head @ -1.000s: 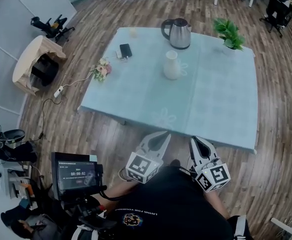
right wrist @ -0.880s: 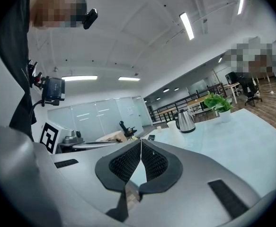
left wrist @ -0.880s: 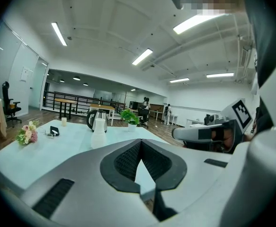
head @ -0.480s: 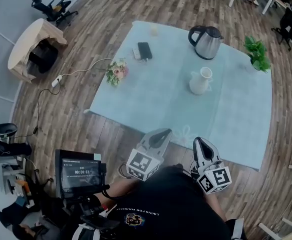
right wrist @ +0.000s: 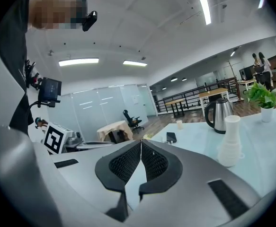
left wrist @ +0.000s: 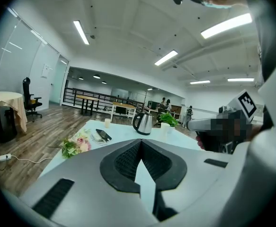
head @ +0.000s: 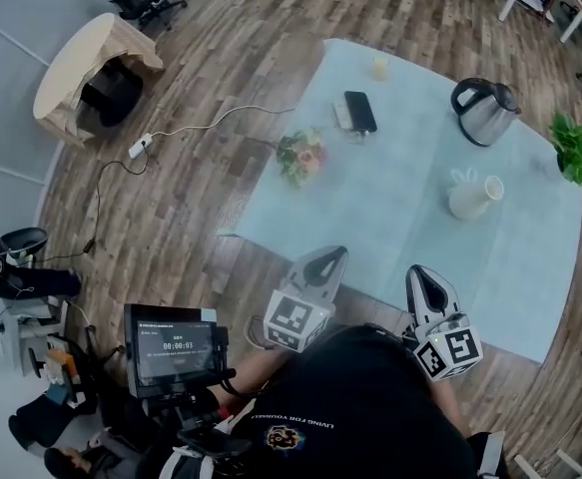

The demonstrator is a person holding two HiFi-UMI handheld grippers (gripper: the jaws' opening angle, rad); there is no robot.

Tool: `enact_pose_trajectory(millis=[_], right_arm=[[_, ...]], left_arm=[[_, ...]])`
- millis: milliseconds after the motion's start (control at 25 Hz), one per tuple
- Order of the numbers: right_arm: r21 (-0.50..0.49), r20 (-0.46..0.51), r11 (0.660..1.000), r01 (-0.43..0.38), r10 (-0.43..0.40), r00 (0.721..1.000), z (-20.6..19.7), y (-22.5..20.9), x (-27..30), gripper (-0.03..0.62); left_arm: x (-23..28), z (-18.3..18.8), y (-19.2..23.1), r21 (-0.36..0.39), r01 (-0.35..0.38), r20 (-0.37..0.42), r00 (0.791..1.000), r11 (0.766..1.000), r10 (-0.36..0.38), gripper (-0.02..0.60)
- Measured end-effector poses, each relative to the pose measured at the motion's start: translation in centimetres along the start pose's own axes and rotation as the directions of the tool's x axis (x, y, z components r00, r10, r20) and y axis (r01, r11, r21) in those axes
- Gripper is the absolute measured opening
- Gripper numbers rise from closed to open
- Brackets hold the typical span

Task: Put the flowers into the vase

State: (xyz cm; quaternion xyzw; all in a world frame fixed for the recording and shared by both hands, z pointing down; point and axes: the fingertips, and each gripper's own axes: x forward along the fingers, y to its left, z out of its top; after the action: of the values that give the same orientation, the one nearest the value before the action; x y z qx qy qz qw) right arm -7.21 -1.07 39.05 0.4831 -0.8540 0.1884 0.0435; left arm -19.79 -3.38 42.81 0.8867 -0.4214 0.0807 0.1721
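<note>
A small bunch of pink and white flowers lies at the left edge of the pale blue table; it also shows in the left gripper view as flowers. The white vase stands upright toward the table's right, near a kettle, and appears as the vase in the right gripper view. My left gripper hangs shut and empty just short of the table's near edge. My right gripper is shut and empty over the near edge. Both are far from the flowers and vase.
On the table are a steel kettle, a dark phone, a small cup and a potted green plant. A cable with a power strip runs over the wooden floor. A covered stand stands at the left.
The view has swung so the table now sits further right and nearer. Both grippers have travelled sideways with me along the table's near side, staying shut.
</note>
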Motion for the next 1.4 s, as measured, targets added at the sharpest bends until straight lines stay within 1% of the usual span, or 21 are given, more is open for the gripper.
enact_pose_trajectory(millis=[240,400,600,680,800,880,1000,1120,1280,1400], right_arm=[[-0.031,-0.006,0.999,-0.036,0.036,0.999,0.3,2.4,4.3,0.02],[-0.047,-0.028,0.998,-0.045,0.044,0.999,0.3,2.5,4.6,0.02],[-0.036,-0.035,0.997,-0.069,0.068,0.997,0.7,1.3,5.1,0.02],[-0.04,-0.02,0.996,-0.076,0.075,0.997,1.4,0.6,5.1,0.02],[-0.028,-0.01,0.997,-0.071,0.071,0.997,2.1,-0.5,4.9,0.02],[-0.029,-0.017,0.997,-0.074,0.074,0.997,1.8,-0.7,4.8,0.02],[-0.014,-0.043,0.997,-0.079,0.078,0.996,0.8,-0.8,4.9,0.02],[-0.026,-0.051,0.996,-0.083,0.081,0.995,0.7,-0.5,5.1,0.02],[-0.033,-0.069,0.997,-0.072,0.07,0.995,0.5,-0.4,5.3,0.02],[-0.039,-0.074,0.997,-0.065,0.062,0.995,0.3,0.0,5.4,0.02]], left_arm=[[-0.5,-0.9,5.4,0.012,-0.027,-0.018,0.999,1.0,0.028,0.008],[-0.4,-0.7,6.8,0.042,-0.049,-0.031,0.998,0.998,0.05,0.008],[-0.4,-1.3,8.4,0.073,-0.109,-0.063,0.991,0.991,0.114,0.008],[-0.4,-1.3,8.8,0.115,-0.121,-0.072,0.989,0.986,0.13,0.008],[-0.2,-1.2,10.5,0.175,-0.151,-0.095,0.981,0.973,0.169,0.008],[-0.3,-1.3,12.0,0.21,-0.177,-0.112,0.973,0.962,0.203,0.008],[-0.7,-1.6,14.9,0.294,-0.218,-0.144,0.952,0.931,0.269,0.008],[-1.0,-1.6,17.6,0.362,-0.231,-0.16,0.939,0.903,0.305,0.008],[-0.8,-2.1,20.4,0.435,-0.205,-0.191,0.93,0.876,0.313,0.008],[-0.4,-3.0,22.2,0.521,-0.152,-0.221,0.926,0.84,0.305,0.008]])
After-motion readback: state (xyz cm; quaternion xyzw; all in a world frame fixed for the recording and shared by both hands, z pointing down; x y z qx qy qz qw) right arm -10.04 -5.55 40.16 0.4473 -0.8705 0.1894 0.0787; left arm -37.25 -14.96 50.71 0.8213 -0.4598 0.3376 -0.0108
